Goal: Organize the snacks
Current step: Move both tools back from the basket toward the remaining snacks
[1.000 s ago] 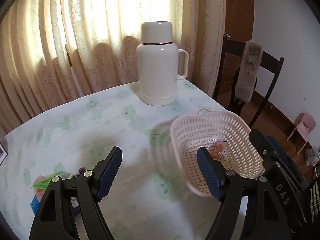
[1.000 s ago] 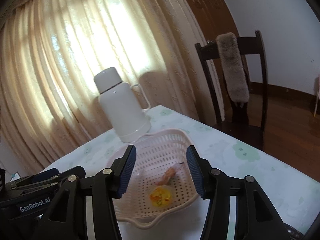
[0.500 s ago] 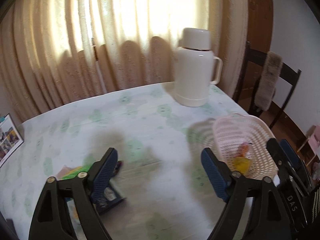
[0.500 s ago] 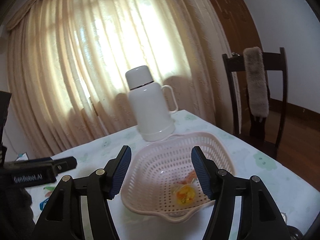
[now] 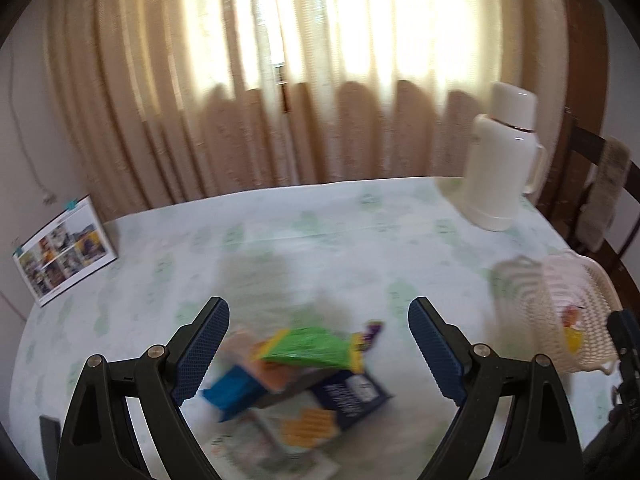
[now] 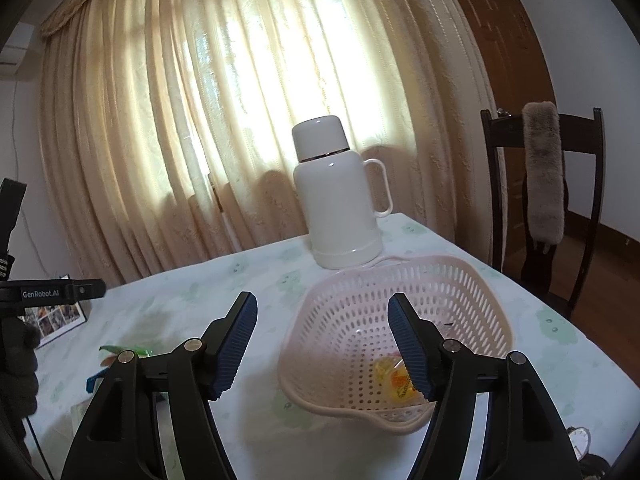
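Observation:
A pile of snack packs lies on the table below my left gripper (image 5: 319, 344), which is open and empty above it: a green bag (image 5: 310, 347), a dark blue box (image 5: 344, 398) and a light blue pack (image 5: 236, 394). The view is blurred. A pink perforated basket (image 6: 452, 280) holds a yellow snack (image 6: 398, 380); it also shows in the left wrist view (image 5: 560, 308) at the right. My right gripper (image 6: 322, 344) is open and empty over the basket's left rim.
A white thermos jug (image 6: 340, 204) stands behind the basket. A dark wooden chair (image 6: 576, 208) with a fur cover is at the table's right. A photo card (image 5: 64, 250) stands at the table's left edge. Curtains hang behind.
My left gripper swung left from the basket to above the snack pile. My right gripper drew back slightly from the basket and stayed open.

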Tool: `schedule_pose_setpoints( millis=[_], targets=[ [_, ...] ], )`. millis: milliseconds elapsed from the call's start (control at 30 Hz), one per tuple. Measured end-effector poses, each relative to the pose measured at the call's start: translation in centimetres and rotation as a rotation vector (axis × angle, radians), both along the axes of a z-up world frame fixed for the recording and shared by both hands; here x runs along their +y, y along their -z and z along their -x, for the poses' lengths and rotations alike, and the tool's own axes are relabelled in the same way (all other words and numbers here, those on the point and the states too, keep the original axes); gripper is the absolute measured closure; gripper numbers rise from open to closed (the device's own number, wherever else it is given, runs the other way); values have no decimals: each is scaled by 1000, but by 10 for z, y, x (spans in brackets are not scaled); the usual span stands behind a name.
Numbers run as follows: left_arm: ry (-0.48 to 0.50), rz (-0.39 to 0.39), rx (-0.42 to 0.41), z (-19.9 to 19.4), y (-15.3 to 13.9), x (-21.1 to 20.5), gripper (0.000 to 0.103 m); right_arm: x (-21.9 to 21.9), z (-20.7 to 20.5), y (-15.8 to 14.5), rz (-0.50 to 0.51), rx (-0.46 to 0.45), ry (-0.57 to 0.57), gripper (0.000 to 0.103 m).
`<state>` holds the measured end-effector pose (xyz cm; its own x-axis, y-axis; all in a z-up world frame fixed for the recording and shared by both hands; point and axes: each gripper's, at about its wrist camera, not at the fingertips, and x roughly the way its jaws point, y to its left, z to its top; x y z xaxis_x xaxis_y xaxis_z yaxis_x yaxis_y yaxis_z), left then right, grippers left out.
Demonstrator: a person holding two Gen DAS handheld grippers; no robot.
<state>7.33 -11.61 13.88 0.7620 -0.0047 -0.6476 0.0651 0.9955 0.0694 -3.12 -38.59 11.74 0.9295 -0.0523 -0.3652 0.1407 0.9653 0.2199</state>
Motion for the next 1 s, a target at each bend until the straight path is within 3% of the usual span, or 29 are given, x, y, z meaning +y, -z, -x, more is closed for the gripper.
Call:
schedule_pose_setpoints(
  millis=[467, 800, 1000],
  targets=[
    [-126, -1, 113, -12, 48, 70, 14, 12, -8, 9, 29, 43, -53, 30],
    [0, 9, 200, -29, 81, 77, 14, 17, -14, 16, 32, 83, -68, 29],
    [42, -73, 225, -43, 97, 63, 14, 18, -16, 18, 32, 97, -64, 29]
  ],
)
